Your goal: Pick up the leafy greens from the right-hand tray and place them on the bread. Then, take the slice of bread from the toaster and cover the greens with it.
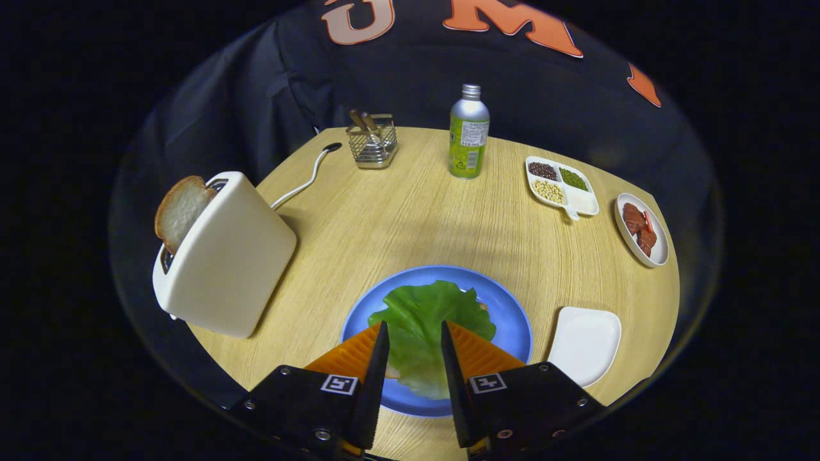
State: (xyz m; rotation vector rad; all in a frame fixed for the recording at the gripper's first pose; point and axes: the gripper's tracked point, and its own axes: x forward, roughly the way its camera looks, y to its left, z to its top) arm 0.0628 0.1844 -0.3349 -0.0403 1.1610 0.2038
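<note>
We see our hand-held two-finger gripper (414, 324) as two matching halves. Each half has a black, angular, matte carriage block (301, 403) with flat faces and sharp corners. Small round silver screw heads (322, 435) sit at the corners of the blocks. On top of each block we find a small square black-and-white coded marker (339, 384). From the blocks rise two wedge-shaped fingers (349, 352), which are finely ribbed across their outer faces and taper to narrow tips. Their dark inner edges are toothed, and a gap separates them.
</note>
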